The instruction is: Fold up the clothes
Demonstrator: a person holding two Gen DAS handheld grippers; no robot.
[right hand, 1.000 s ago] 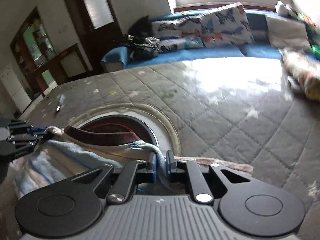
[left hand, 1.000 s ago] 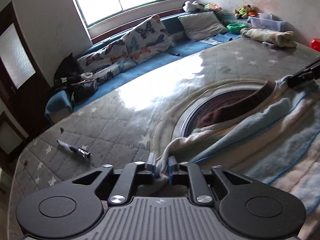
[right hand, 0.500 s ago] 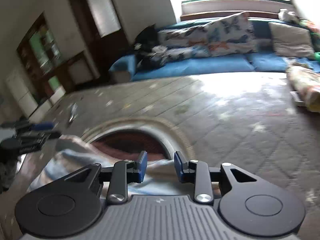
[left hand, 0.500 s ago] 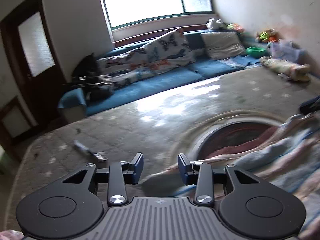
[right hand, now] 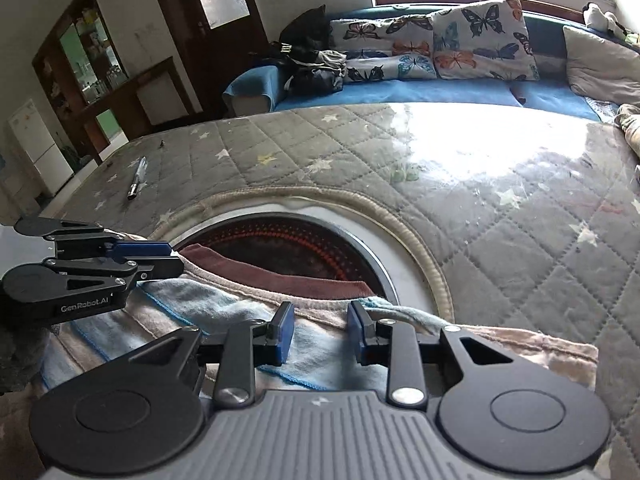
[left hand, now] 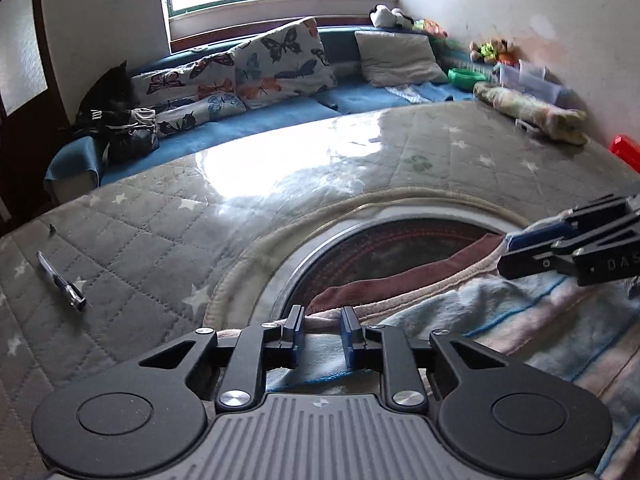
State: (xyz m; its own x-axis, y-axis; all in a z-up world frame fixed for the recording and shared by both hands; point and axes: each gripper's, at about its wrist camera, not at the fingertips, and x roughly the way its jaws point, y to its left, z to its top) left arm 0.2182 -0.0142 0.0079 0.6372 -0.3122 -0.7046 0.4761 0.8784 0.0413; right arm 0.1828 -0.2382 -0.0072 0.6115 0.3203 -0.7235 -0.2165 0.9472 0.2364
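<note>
The striped garment [left hand: 500, 320] has been let go by both grippers: a second ago its far edge was pinched in each, and now the fingers [left hand: 293, 334] of the left gripper [left hand: 322, 336] are seen parted to a moderate gap with only cloth lying beneath them. The right gripper [right hand: 320, 334] is likewise spread, nothing being held between its blue pads. The garment is laid flat on the quilted bed [left hand: 140, 232], towards its near edge, with its brown-trimmed border [right hand: 280, 274] overlapping the round dark inset [right hand: 288, 236] in the bed's surface. The pen [left hand: 60, 282] is left well apart, near the left edge of the bed. It is judged that one fold has been set down and released, so that a fresh grasp at another edge would be called for.
</note>
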